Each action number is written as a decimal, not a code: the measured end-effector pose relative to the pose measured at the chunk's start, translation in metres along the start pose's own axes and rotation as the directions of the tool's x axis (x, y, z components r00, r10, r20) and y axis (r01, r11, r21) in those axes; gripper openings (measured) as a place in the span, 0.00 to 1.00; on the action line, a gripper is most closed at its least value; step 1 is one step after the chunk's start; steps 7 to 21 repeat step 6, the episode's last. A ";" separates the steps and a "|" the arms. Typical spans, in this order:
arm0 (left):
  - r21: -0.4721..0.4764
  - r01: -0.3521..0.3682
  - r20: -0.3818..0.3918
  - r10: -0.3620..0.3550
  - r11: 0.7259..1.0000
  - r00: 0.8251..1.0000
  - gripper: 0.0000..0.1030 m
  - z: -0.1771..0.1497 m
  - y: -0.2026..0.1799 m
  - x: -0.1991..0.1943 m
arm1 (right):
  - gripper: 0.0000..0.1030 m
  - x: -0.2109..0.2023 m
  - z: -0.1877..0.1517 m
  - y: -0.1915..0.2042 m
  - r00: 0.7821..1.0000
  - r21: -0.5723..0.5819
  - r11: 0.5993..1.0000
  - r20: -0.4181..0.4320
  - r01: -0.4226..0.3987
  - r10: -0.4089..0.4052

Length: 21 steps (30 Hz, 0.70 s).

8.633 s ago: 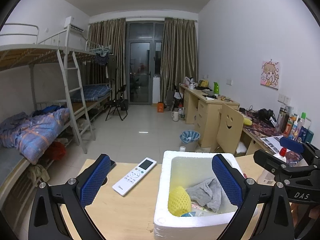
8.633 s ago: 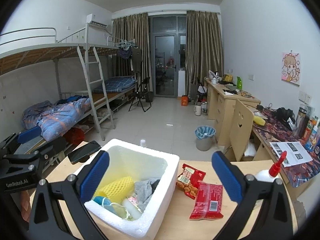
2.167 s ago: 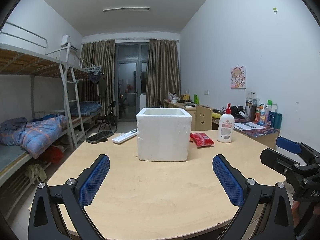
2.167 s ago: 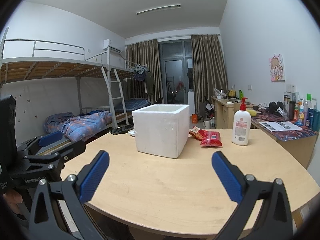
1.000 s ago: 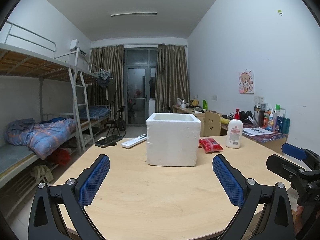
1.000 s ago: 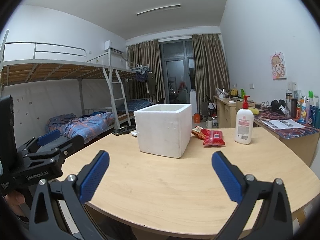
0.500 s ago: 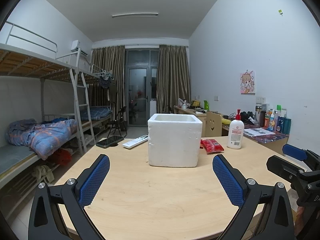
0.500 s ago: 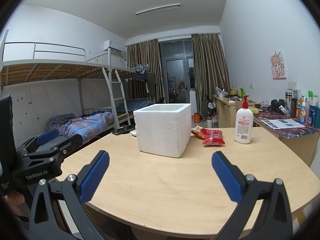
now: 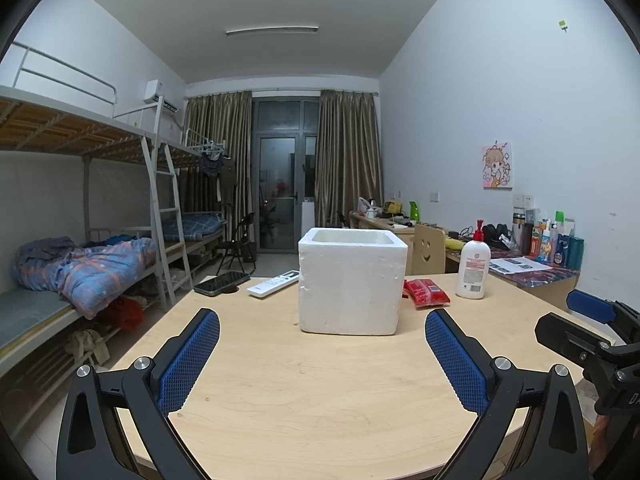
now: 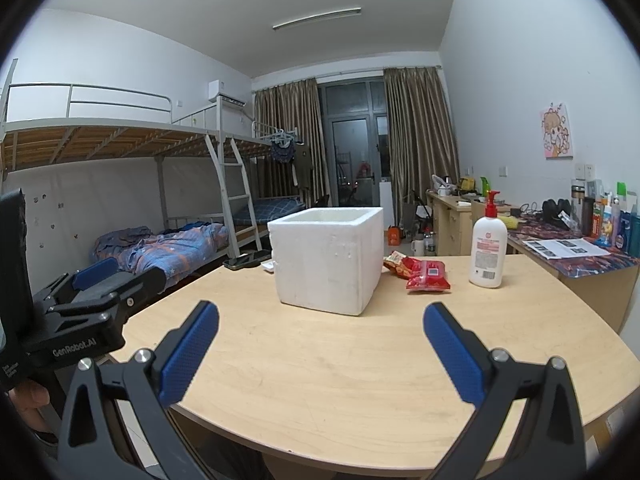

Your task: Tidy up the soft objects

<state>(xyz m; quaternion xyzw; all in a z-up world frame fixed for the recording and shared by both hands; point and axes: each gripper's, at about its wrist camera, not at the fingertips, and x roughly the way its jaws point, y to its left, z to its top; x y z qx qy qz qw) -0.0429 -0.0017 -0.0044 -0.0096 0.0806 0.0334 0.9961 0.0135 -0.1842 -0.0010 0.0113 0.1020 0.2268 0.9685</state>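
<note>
At the bottom of each view, the left gripper [image 9: 322,344] and right gripper [image 10: 320,338] hang low over the wooden table [image 9: 320,400], blue pads spread wide, holding nothing. At frame centre stands the white foam box [image 9: 351,282]; its contents cannot be seen. Right of it lie red snack packets [image 9: 426,291] and a lotion bottle [image 9: 473,265]; left, a remote [image 9: 273,283] and phone [image 9: 222,282]. Bunk beds [image 9: 80,200] fill the left, curtains [image 9: 348,160] the back.

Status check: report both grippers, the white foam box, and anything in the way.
Left gripper open, empty. Right gripper open, empty. White foam box upright on round wooden table, contents hidden. Bare tabletop between grippers and box, nothing blocking.
</note>
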 end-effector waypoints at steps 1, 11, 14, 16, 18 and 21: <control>0.001 0.001 0.000 -0.001 1.000 1.000 1.00 0.000 0.000 0.000 | 1.00 0.000 0.000 0.000 1.000 -0.001 1.000 0.001 0.001 -0.001; -0.002 -0.005 0.007 0.005 1.000 1.000 1.00 0.001 0.000 0.000 | 1.00 0.001 0.001 0.000 1.000 0.001 1.000 -0.001 0.001 -0.001; -0.002 -0.005 0.007 0.005 1.000 1.000 1.00 0.001 0.000 0.000 | 1.00 0.001 0.001 0.000 1.000 0.001 1.000 -0.001 0.001 -0.001; -0.002 -0.005 0.007 0.005 1.000 1.000 1.00 0.001 0.000 0.000 | 1.00 0.001 0.001 0.000 1.000 0.001 1.000 -0.001 0.001 -0.001; -0.002 -0.005 0.007 0.005 1.000 1.000 1.00 0.001 0.000 0.000 | 1.00 0.001 0.001 0.000 1.000 0.001 1.000 -0.001 0.001 -0.001; -0.002 -0.005 0.007 0.005 1.000 1.000 1.00 0.001 0.000 0.000 | 1.00 0.001 0.001 0.000 1.000 0.001 1.000 -0.001 0.001 -0.001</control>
